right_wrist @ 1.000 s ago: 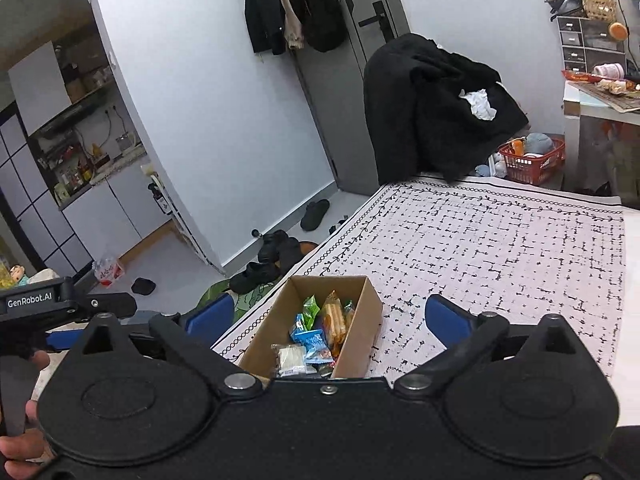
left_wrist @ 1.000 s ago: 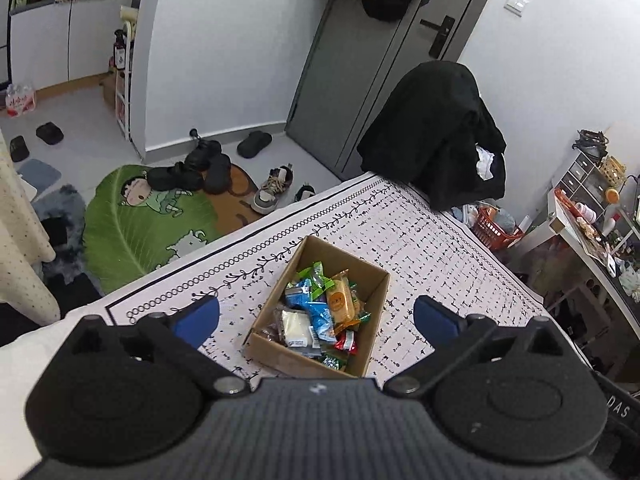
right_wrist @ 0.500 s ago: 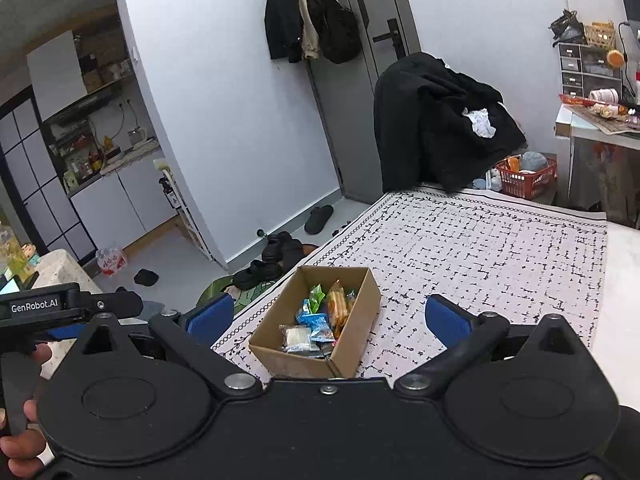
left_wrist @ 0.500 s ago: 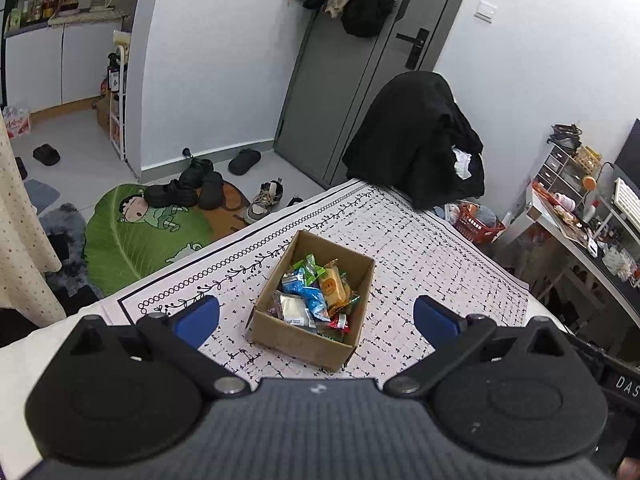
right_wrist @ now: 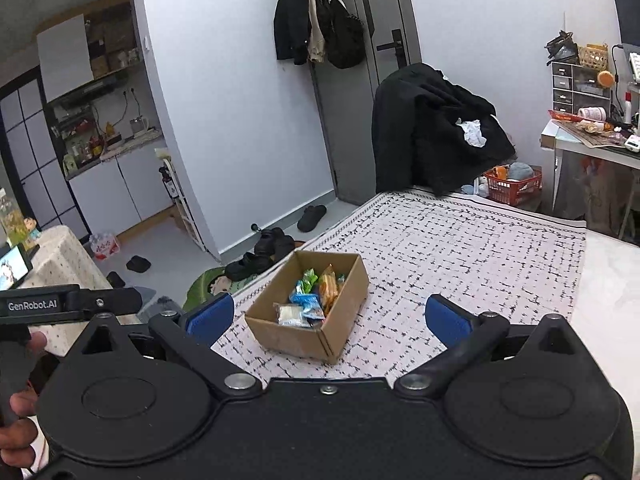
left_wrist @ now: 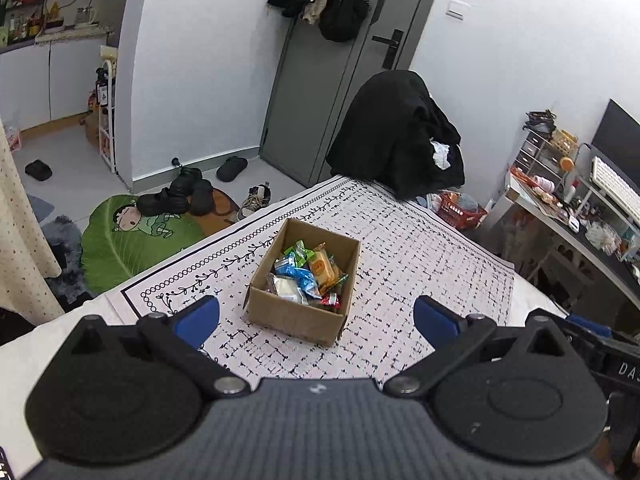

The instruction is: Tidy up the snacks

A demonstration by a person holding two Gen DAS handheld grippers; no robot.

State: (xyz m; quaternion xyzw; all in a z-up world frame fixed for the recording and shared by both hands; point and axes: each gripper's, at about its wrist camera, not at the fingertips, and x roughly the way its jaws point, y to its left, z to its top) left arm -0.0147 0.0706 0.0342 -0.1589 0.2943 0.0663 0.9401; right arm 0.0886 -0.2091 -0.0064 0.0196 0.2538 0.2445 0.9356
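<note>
Both tools, left tool (left_wrist: 316, 318) and right tool (right_wrist: 328, 318), hang wide apart and empty above the bed (left_wrist: 420, 248). Snacks (left_wrist: 310, 272) already fill the cardboard box (left_wrist: 296, 320); none lies outside, so the task looks nearly finished.

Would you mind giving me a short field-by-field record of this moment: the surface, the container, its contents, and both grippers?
surface: patterned cloth spread over a table
container: open cardboard box resting on the cloth
contents: wrapped snacks in blue, green, orange and clear packets, all inside the box
left gripper: open, nothing held, box ahead between its fingers
right gripper: open, nothing held, facing the same box
contact: neither gripper touches the box
background: black coat draped beyond the table's far end
</note>
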